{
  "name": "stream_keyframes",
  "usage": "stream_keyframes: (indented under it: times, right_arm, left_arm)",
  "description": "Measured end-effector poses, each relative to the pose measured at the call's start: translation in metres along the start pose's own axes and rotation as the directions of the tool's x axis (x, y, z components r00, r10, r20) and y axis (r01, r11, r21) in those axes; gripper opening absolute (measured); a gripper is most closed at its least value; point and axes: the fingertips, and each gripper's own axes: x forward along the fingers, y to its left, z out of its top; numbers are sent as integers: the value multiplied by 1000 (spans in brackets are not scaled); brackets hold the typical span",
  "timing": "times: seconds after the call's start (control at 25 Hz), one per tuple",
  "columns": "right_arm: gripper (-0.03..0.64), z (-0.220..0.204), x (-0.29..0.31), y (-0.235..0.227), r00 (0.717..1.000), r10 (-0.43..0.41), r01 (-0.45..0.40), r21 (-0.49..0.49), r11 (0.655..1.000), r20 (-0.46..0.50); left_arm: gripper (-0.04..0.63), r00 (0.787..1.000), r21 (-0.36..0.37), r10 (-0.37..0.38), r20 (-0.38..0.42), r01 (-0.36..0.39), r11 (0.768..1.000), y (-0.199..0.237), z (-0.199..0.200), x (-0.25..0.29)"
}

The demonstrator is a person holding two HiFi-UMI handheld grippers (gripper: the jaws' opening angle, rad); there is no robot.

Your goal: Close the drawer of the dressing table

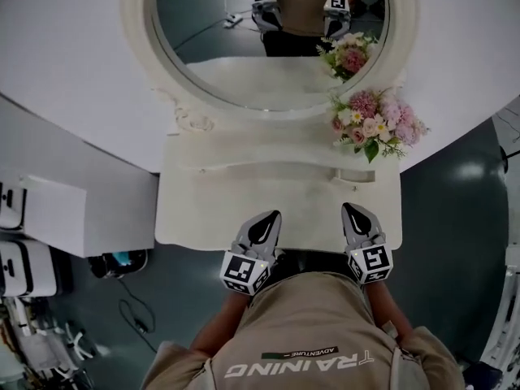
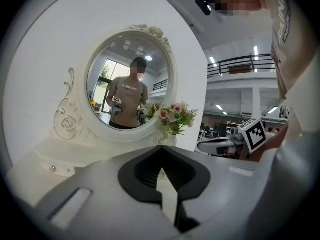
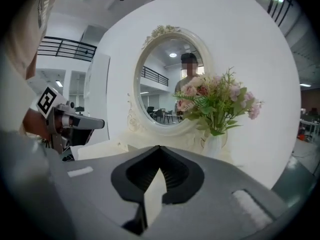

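White table, left gripper, right gripper closed

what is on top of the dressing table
A bouquet of pink and white flowers in a white vase stands at the right of the oval mirror. From the head view the blooms cover the vase; whatever lies behind the mirror is hidden.
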Motion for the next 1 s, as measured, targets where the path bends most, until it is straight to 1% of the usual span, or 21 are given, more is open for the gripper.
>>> stream_keyframes:
  times: [0.08,0.2,0.28,0.36,0.48,0.56,0.76,1.0]
  right_arm:
    - [2,-5,-8,-3,998,-62,62,26,998,-1]
    - [2,-7,-24,-13,992,-128,129,41,991,-7]
    - [2,-7,-32,-21,987,-159,159,41,986,-13]
    - [2,-8,-36,-28,984,-175,176,40,984,-11]
    - [2,-14,-36,-39,983,-183,183,57,981,-11]
    - [2,-20,-33,-44,984,-176,176,71,982,-12]
    - [2,-29,-24,-67,988,-153,153,81,985,-2]
    - [2,-43,-6,-103,991,-128,125,81,989,27]
  left_arm:
    - [15,999,6,-28,-31,29,1000,4,-13,1]
    - [15,996,-7,-65,-66,64,998,4,-22,7]
    - [15,993,-8,-89,-72,89,996,0,-20,15]
    - [15,991,8,-115,-67,116,993,-7,-12,24]
    - [15,987,36,-148,-66,151,988,-19,-3,38]
    - [15,985,48,-153,-77,157,986,-25,-2,46]
    - [15,988,40,-119,-96,123,992,-30,4,65]
    - [15,991,90,-83,-103,92,992,-34,4,97]
